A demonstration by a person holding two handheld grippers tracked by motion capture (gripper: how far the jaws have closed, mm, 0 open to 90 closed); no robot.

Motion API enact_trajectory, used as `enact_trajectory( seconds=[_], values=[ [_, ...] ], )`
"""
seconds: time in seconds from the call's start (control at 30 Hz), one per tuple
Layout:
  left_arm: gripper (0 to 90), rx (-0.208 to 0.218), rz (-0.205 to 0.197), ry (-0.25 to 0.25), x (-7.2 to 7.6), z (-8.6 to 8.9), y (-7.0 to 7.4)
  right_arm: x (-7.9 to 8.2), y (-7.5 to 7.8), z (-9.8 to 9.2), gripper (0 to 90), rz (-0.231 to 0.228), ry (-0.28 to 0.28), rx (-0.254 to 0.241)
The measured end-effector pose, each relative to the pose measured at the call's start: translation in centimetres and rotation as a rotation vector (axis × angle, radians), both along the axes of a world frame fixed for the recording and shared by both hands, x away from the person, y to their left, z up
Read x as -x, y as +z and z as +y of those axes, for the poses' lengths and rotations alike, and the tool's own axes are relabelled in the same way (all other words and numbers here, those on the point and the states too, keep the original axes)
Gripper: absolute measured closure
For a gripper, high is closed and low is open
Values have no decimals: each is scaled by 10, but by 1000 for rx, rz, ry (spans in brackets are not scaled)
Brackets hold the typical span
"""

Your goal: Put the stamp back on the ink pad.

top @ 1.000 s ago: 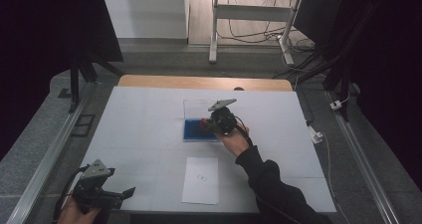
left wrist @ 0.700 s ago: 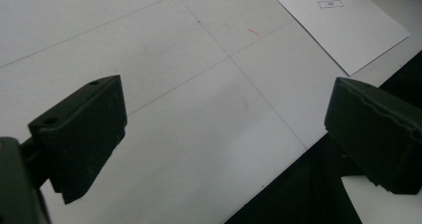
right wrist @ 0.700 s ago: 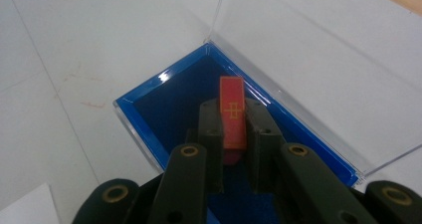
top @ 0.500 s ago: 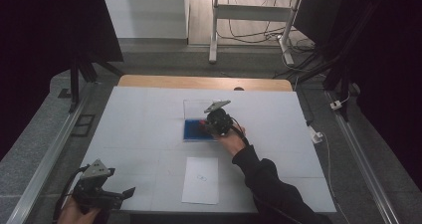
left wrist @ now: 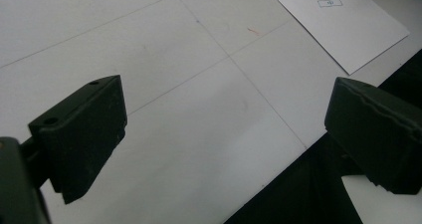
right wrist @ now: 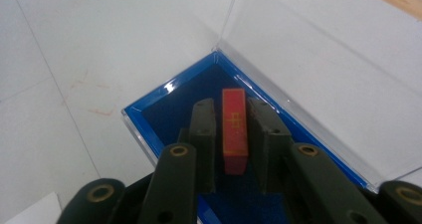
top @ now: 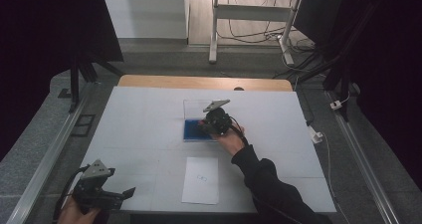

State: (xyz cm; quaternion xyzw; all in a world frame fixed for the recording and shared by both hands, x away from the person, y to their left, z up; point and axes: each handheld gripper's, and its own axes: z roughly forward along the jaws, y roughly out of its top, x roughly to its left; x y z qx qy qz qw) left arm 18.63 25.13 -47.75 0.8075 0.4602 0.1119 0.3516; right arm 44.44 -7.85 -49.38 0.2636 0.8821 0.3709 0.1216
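Two hand-held grippers at work over a white table [top: 149, 114], one down in a clear box with a blue lining, the other idle at the near edge

Largest is the table; on its near half lies a white sheet of paper [top: 201, 180] with a small printed mark. Near the middle stands the clear box [top: 191, 129], its blue floor [right wrist: 174, 104] bare at the left and its lid raised behind. The right gripper [right wrist: 234, 134] reaches down into that box, jaws just opening, a slim gap showing on either side of the small red block [right wrist: 234, 129] that stands between them on the blue floor, so the pads flank it without pressing. The left gripper [left wrist: 224, 129] hangs over the table's near left corner, well apart from the box, jaws spread wide with nothing between them
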Motion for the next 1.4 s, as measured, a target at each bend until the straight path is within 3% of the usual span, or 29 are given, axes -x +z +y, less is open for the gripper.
enact_trajectory(
  seconds=[0.5,0.9,1.2,1.4],
  values=[
    [37,-1,-1,0,0,0,0,2,1,-1,644,7,2,6],
    [37,0,-1,0,0,0,0,6,12,-9,450,8,-16,-15],
    [37,0,-1,0,0,0,0,19,21,-19,259,19,-13,-42],
    [37,-1,-1,0,0,0,0,29,27,-27,191,27,-12,-60]
  ],
)
